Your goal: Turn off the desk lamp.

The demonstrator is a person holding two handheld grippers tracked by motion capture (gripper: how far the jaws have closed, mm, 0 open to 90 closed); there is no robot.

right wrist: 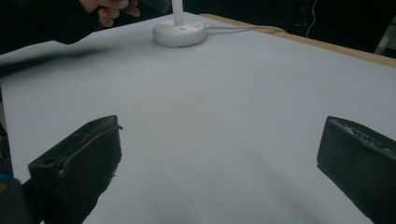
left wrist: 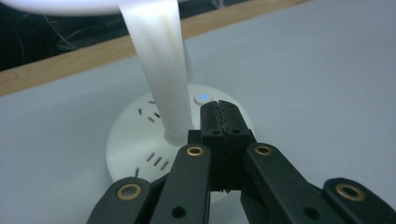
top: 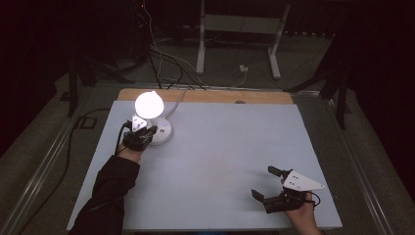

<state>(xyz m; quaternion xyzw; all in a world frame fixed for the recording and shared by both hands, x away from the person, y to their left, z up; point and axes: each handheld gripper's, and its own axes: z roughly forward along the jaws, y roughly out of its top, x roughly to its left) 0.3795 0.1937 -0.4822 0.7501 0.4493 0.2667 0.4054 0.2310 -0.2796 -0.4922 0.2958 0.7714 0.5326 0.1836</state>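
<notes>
two claws working apart: left claw (left wrist: 219, 116) pressing together beside the lit lamp's (top: 148, 104) button (left wrist: 202, 97), right claw (top: 266, 182) resting spread on the table (top: 220, 147).

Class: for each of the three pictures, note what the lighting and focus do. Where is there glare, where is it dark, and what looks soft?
High view: the lamp head burns out to a white blob, and the room beyond the table falls into darkness. Left gripper view: the lamp stem is overexposed; a blue light glows on the base. Right gripper view: even, dim light; the near jaws look soft.
</notes>
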